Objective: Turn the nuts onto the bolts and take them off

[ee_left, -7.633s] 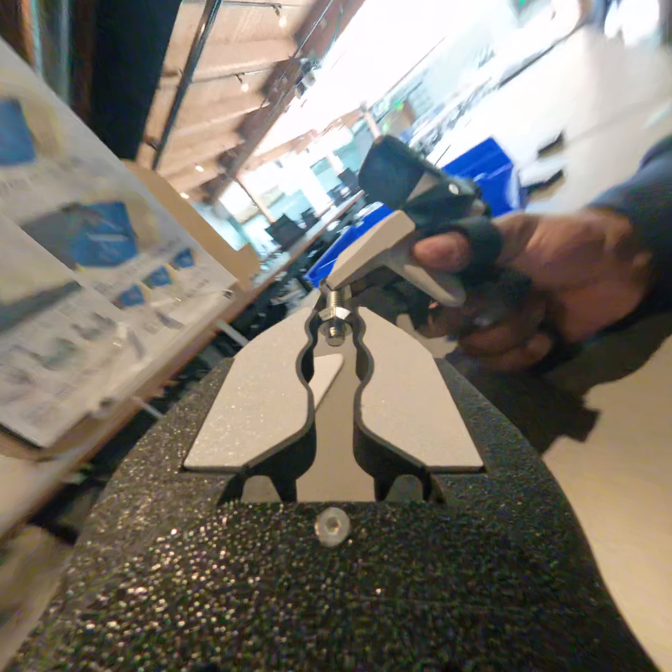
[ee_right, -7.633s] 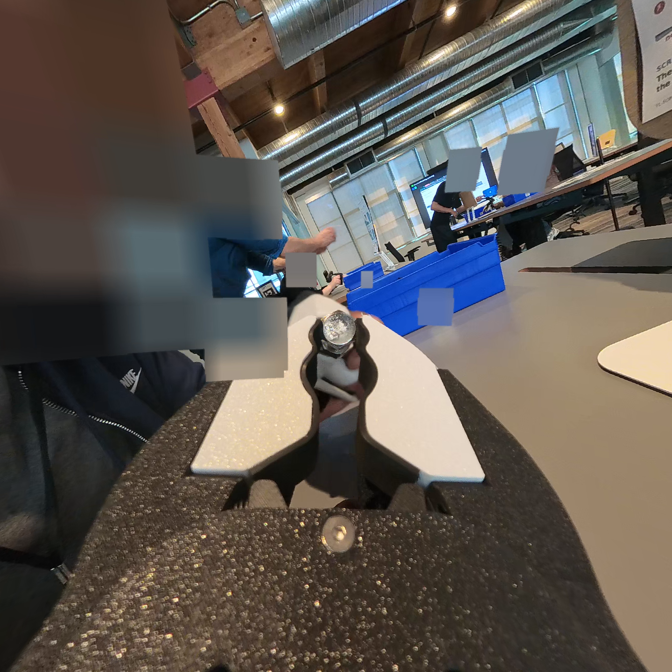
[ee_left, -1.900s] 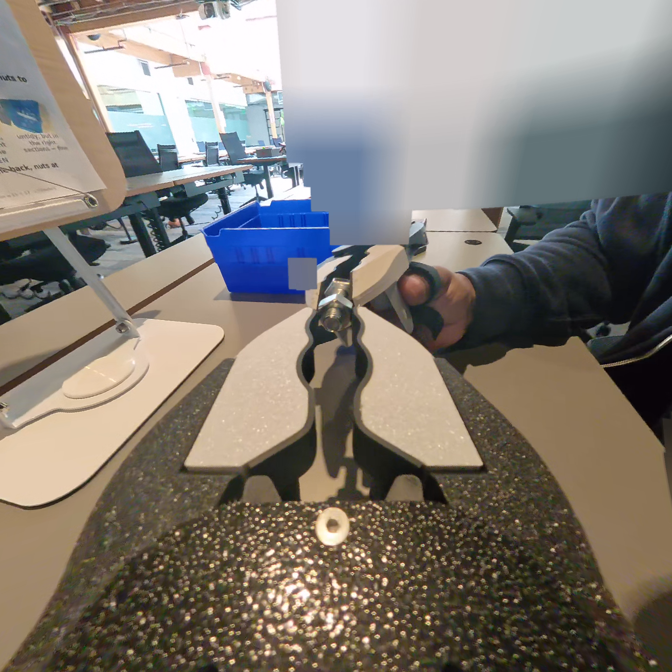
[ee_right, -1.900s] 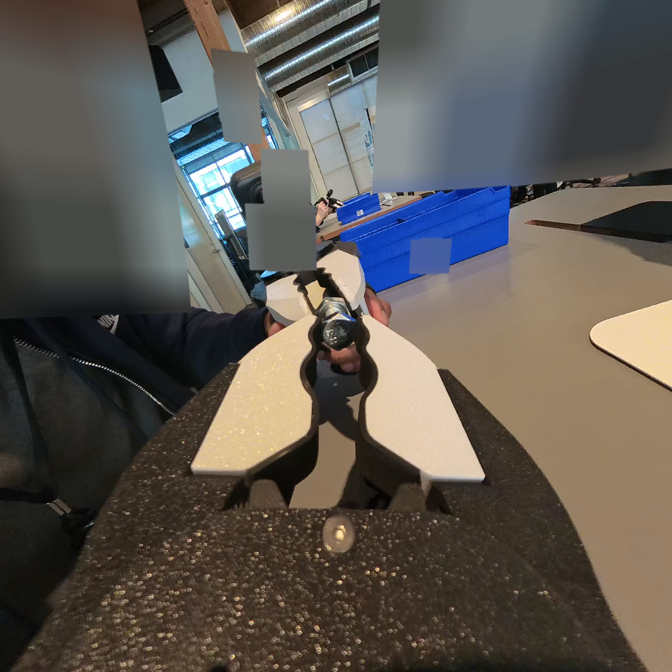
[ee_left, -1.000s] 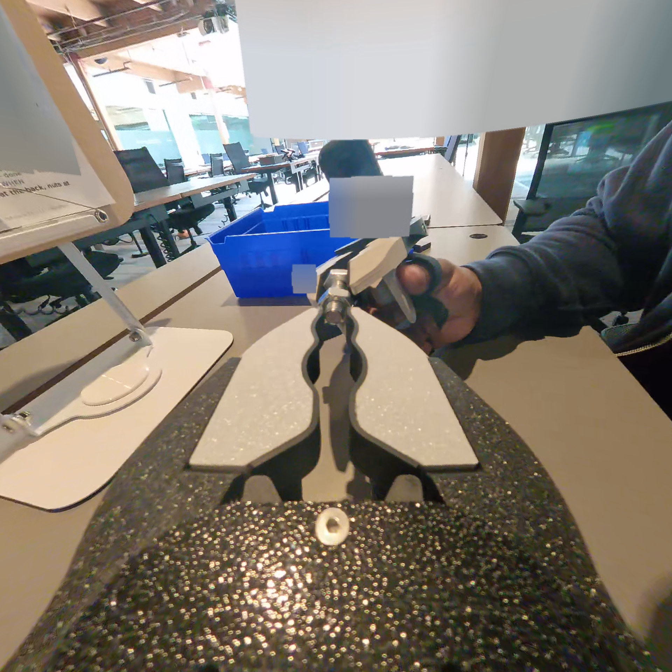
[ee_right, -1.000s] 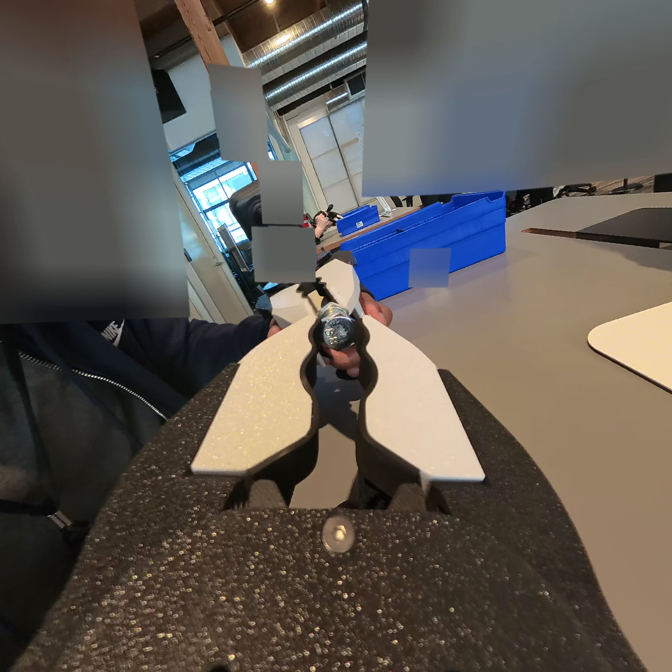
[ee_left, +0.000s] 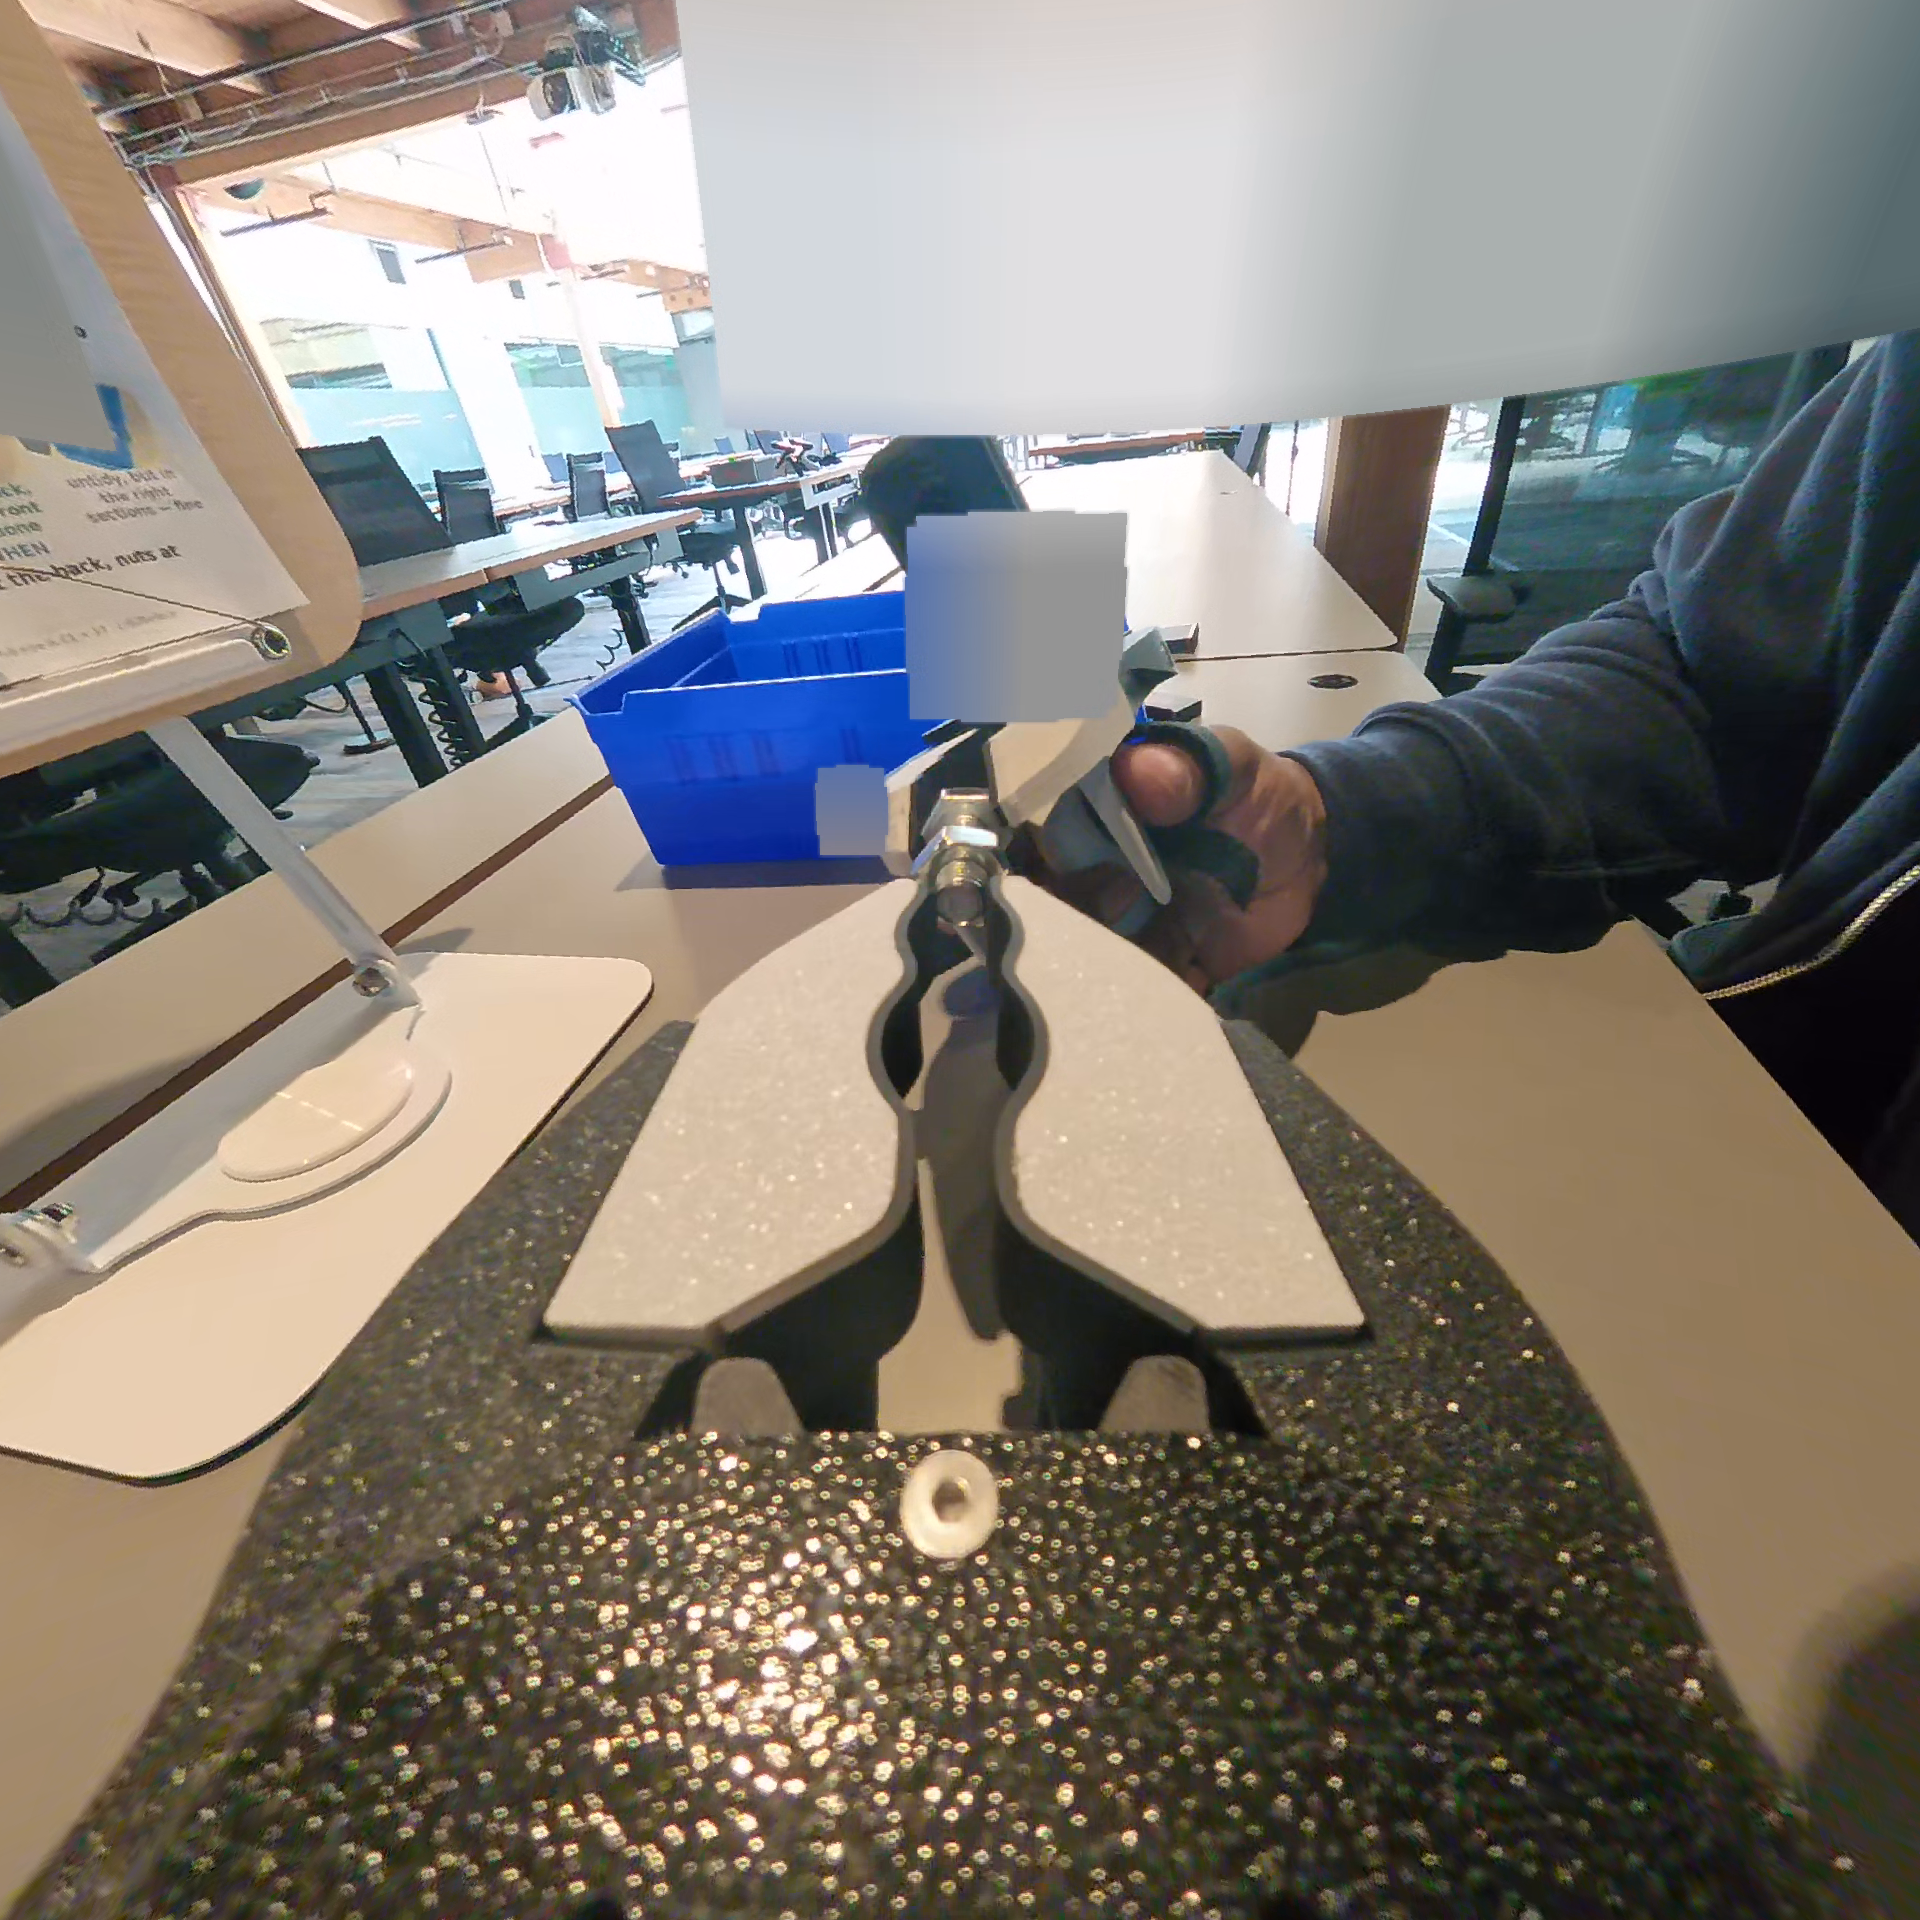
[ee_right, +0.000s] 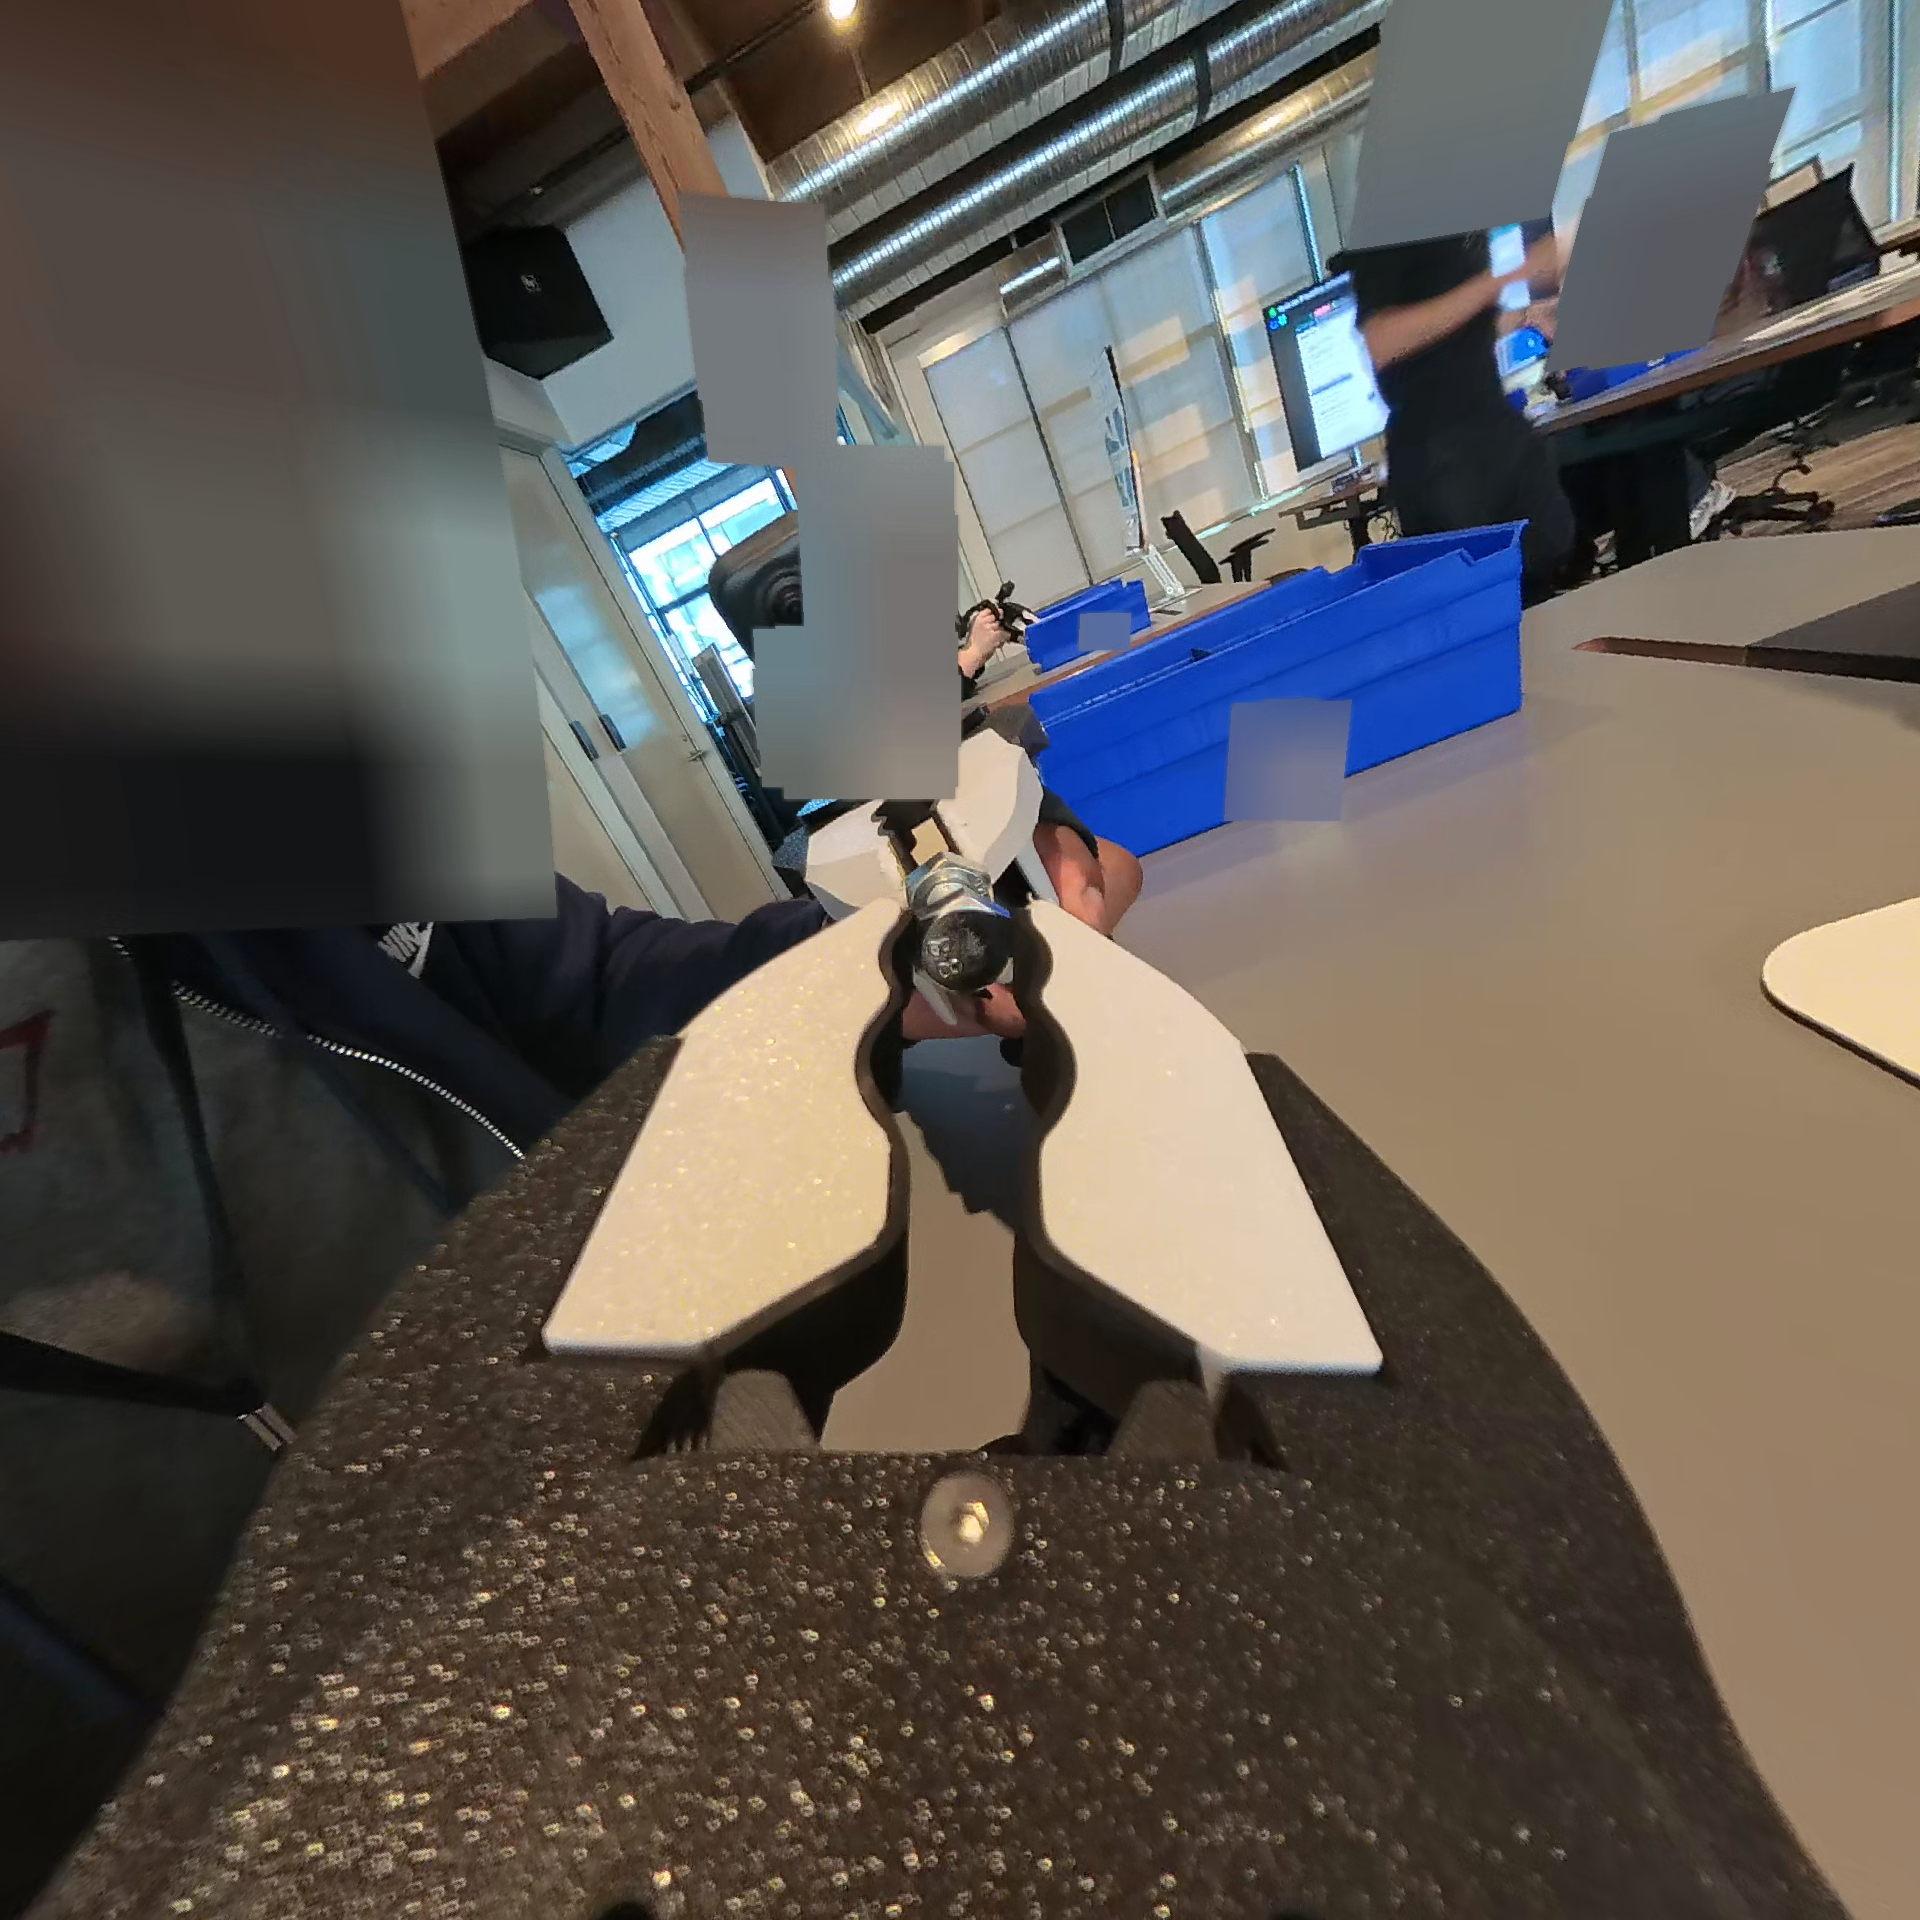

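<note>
A steel bolt (ee_right: pixel 956 951) with a nut (ee_right: pixel 938 883) on its thread is held in the air between my two grippers, above the grey table (ee_left: pixel 1507 1143). My right gripper (ee_right: pixel 961 948) is shut on the bolt's hex head, which faces its camera. My left gripper (ee_left: pixel 961 896) is shut on the nut (ee_left: pixel 961 878), and the thread end points toward its camera. The right gripper's white fingers (ee_left: pixel 1039 774) and the hand holding it show just behind the bolt. In the right wrist view the left gripper's fingers (ee_right: pixel 987 805) show behind the nut.
A blue bin (ee_left: pixel 748 727) stands on the table behind the grippers and also shows in the right wrist view (ee_right: pixel 1299 675). A white stand base (ee_left: pixel 312 1143) with a slanted board and paper (ee_left: pixel 156 520) is on the left. A dark sleeve (ee_left: pixel 1610 790) reaches in from the right. My two grippers' fingertips are within a few centimetres of each other.
The grippers have come down from a steep tilt to about level over the table. In the last second they shifted only slightly. Both still grip the same bolt and nut.
</note>
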`<action>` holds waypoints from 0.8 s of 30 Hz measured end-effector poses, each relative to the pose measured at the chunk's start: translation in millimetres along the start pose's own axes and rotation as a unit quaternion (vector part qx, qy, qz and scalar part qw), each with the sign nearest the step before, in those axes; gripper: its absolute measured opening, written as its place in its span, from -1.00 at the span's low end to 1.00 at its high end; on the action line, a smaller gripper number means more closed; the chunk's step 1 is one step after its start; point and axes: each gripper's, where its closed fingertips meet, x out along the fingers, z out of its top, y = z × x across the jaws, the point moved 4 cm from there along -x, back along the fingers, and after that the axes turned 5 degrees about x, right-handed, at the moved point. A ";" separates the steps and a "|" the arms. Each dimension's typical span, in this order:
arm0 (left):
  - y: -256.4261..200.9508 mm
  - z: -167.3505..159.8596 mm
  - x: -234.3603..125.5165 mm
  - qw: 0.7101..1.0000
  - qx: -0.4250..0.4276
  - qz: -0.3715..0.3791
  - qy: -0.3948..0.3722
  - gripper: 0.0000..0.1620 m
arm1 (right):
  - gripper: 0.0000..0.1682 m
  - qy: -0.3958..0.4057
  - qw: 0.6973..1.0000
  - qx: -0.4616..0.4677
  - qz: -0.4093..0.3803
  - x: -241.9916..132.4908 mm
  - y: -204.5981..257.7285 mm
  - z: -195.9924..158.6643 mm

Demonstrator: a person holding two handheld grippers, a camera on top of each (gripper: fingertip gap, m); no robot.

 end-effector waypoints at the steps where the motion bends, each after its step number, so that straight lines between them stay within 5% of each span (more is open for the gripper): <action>1: 0.2 -0.1 -0.2 1.000 0.000 0.000 0.001 -0.89 | -0.80 0.001 1.000 0.000 0.000 0.2 -0.3 -0.3; 24: 1.3 1.3 -1.3 1.000 -0.003 0.002 -0.003 -0.89 | -0.80 -0.001 1.000 0.005 0.003 0.4 -0.4 -1.2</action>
